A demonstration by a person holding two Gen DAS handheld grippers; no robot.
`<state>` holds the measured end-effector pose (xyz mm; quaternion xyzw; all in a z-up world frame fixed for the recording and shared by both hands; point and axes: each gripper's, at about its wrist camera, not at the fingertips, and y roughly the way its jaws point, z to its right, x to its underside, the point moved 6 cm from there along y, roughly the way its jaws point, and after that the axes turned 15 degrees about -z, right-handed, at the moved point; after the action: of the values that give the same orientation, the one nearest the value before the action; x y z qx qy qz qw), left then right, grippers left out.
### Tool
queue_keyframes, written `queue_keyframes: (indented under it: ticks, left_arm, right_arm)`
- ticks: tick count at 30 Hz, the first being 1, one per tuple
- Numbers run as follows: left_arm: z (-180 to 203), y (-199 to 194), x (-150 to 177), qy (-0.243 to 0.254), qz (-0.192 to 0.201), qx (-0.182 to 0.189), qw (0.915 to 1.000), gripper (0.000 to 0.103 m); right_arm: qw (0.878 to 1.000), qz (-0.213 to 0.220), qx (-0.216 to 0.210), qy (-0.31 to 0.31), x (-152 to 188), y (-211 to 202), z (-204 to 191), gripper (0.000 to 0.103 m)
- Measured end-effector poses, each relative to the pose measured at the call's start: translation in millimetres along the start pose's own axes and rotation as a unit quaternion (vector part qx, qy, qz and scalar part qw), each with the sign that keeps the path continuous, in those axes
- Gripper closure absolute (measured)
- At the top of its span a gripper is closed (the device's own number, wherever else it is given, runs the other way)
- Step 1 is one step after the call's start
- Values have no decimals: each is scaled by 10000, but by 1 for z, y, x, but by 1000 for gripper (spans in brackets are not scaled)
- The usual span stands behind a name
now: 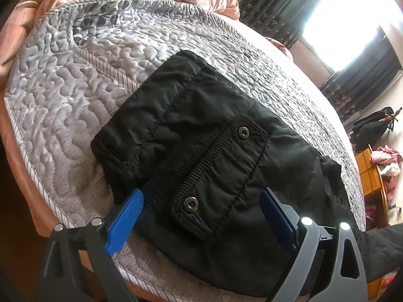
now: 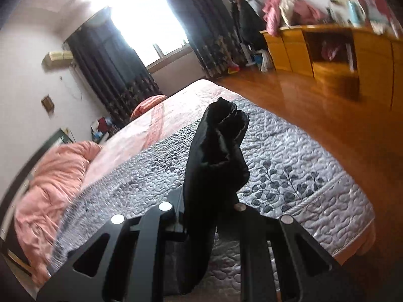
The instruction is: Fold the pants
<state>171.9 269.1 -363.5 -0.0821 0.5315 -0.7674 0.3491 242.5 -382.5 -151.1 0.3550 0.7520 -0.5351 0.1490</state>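
Observation:
The black pants (image 1: 201, 136) lie on the grey quilted bedspread (image 1: 75, 95), a pocket flap with two snap buttons (image 1: 190, 203) facing up. My left gripper (image 1: 201, 209) hovers low over their near edge. It is open, and its blue fingers (image 1: 126, 214) stand wide on either side of the flap. In the right wrist view a bunched end of the pants (image 2: 216, 151) hangs lifted above the bed. My right gripper (image 2: 201, 214) is shut on that end, its fingertips hidden by the cloth.
A crumpled pink blanket (image 2: 55, 183) lies at the head of the bed. Wooden floor (image 2: 314, 105) runs beside the bed edge, with yellow cabinets (image 2: 327, 50) bearing clothes along the wall. Dark curtains (image 2: 105, 58) frame a bright window.

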Motion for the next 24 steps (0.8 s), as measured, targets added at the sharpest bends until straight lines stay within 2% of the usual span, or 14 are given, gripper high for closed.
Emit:
queue_keyframes:
  ticks: [3, 9, 24]
  left_arm:
    - [0, 0, 1, -24, 5, 59, 10000, 7]
    - [-1, 0, 0, -33, -17, 147, 9999, 5]
    - [-4, 0, 1, -114, -14, 317, 9994, 4]
  right_arm:
    - [9989, 19, 281, -366, 3, 2, -22, 89]
    - [9935, 52, 577, -979, 6, 4, -62, 89]
    - [9785, 64, 873, -1866, 17, 11, -127, 89]
